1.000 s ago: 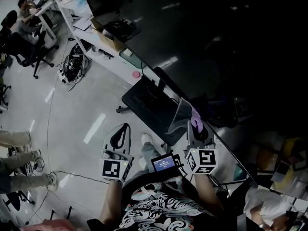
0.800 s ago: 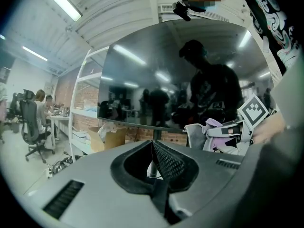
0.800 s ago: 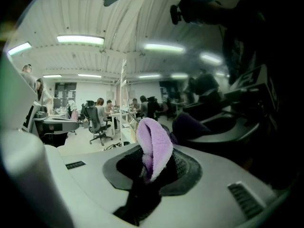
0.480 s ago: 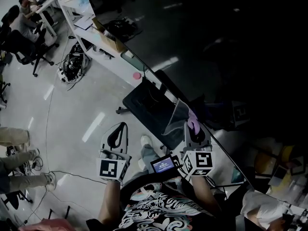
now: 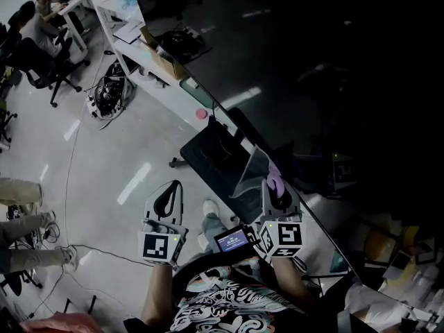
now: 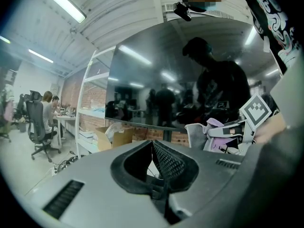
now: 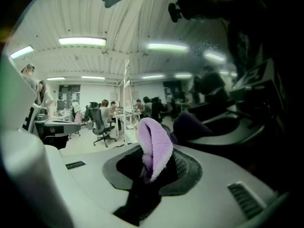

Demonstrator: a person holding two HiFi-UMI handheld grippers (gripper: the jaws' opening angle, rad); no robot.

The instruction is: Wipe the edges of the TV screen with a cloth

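Beside cloth (image 5: 275, 177), perhaps TV stand (image 5: 216, 155)

A white shelf (image 5: 147, 73) is carrying a cardboard box (image 5: 168, 62); a cable tangle (image 5: 104, 97) is lying on the floor (image 5: 104, 165) beside its foot.

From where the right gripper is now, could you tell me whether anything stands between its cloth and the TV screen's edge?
Nothing visible does. The right gripper is shut on the purple cloth, whose tip is right beside the lower edge of the TV screen, with only open air between. I cannot tell whether they touch.
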